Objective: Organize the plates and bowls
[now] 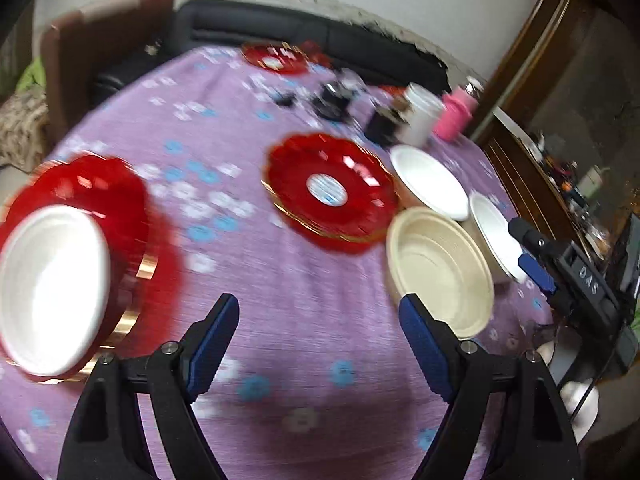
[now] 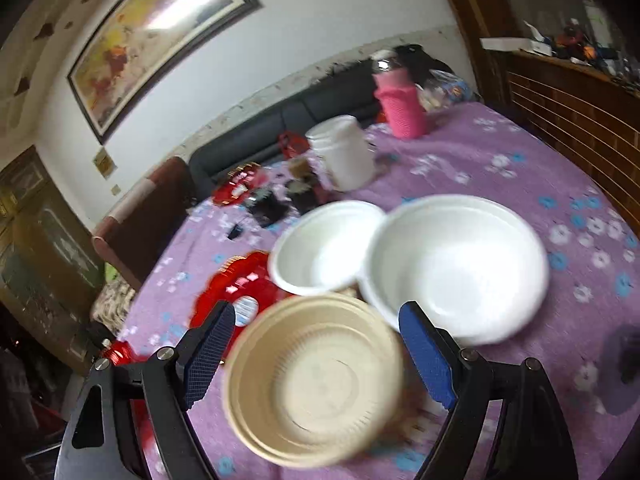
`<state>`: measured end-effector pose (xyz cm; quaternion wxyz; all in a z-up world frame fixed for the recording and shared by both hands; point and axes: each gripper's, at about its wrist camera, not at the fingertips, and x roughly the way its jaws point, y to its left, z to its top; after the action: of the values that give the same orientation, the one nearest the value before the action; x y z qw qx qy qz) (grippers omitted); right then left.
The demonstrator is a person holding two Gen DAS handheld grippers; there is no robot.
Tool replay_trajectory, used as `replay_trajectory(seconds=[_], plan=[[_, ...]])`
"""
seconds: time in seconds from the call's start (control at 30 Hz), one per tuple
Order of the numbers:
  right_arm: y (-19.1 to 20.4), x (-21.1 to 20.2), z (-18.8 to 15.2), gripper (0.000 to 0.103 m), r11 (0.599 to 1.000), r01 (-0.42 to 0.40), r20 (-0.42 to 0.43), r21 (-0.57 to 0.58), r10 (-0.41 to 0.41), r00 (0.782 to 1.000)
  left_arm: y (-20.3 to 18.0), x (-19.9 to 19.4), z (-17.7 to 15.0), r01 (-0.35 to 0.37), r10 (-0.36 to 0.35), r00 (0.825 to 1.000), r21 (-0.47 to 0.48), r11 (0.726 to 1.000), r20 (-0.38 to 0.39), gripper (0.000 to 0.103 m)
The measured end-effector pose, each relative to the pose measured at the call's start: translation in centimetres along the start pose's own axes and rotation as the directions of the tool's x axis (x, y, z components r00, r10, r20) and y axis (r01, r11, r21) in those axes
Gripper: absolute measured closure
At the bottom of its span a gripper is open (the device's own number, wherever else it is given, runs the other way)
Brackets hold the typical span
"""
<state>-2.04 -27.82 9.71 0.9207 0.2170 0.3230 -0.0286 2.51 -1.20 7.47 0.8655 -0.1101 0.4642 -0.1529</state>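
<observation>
Purple flowered tablecloth (image 1: 312, 304) covers the round table. Left gripper (image 1: 318, 336), bottom centre of its frame, stands wide open over bare cloth with nothing between the jaws. At lower left, a white bowl (image 1: 52, 288) sits in a stack of red plates (image 1: 100, 200); a second stack of red plates (image 1: 332, 190) lies at centre, which suggests sorting by kind is under way. Right gripper (image 2: 316, 350) is likewise open, its jaws either side of the beige bowl (image 2: 316, 380) (no contact visible, frame blurred). Two white bowls (image 2: 456, 264) sit just behind it, upper right of centre, probably awaiting nesting.
</observation>
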Motion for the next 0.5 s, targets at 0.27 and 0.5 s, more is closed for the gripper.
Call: replay_trajectory(seconds=[0.27, 0.5], plan=[[-2.3, 2.4, -1.4, 0.036, 0.996, 0.086, -0.108, 0.016, -0.084, 0.991, -3.8, 4.8, 0.2, 0.060, -0.058, 0.993, 0.015, 0.998, -0.105, 0.022], [-2.5, 4.3, -2.3, 0.041, 0.992, 0.126, -0.142, -0.018, -0.127, 0.982, -5.7, 8.0, 0.6, 0.062, -0.055, 0.987, 0.038, 0.997, -0.150, 0.033]])
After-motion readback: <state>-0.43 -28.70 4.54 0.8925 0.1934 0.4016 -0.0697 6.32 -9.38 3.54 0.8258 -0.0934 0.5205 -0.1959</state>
